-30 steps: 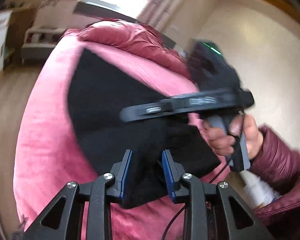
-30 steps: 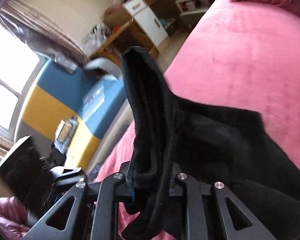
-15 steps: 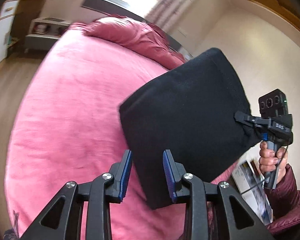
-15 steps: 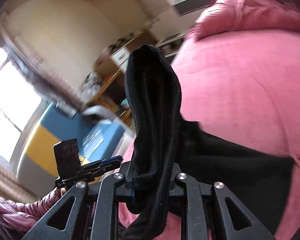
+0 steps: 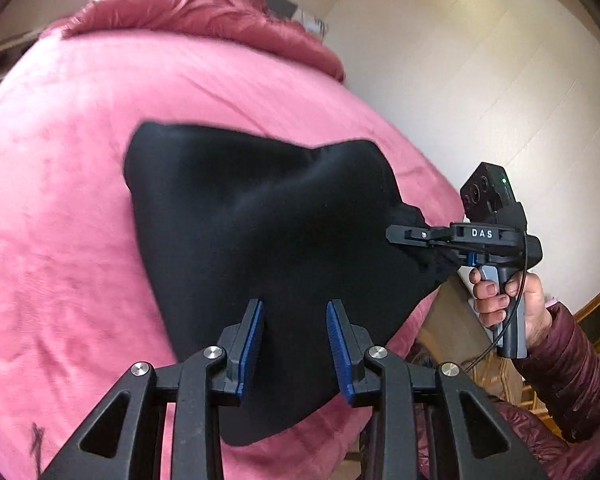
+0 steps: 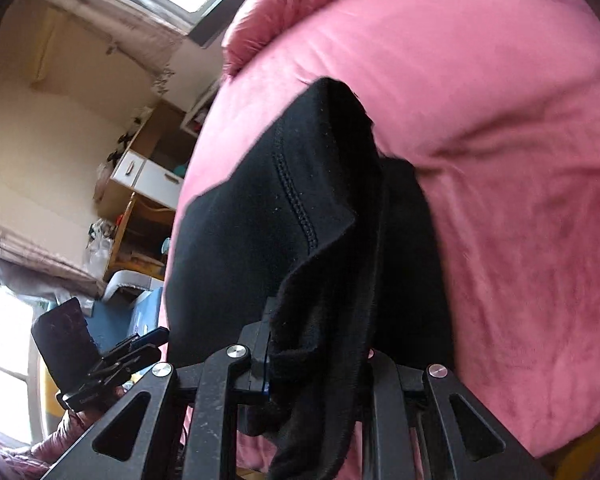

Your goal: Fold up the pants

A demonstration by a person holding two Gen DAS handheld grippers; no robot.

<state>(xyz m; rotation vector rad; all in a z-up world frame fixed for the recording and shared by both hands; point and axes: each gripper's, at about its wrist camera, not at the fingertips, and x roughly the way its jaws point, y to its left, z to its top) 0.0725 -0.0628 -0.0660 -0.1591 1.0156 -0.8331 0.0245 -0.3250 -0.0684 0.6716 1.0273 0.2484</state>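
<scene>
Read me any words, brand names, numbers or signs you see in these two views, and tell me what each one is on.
"DAS": white letters on the side of the right gripper, seen from the left wrist view.
Small pale marking on the body of the left gripper, seen from the right wrist view: too small and blurred to read.
Nothing readable on the black pants, the pink bed cover or the furniture.

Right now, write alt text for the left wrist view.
Folded black pants hang over a pink bed, one end clamped in the right tool, held by a hand in a maroon sleeve. In the foreground, the left tool stands open, its blue pads either side of the cloth.
</scene>
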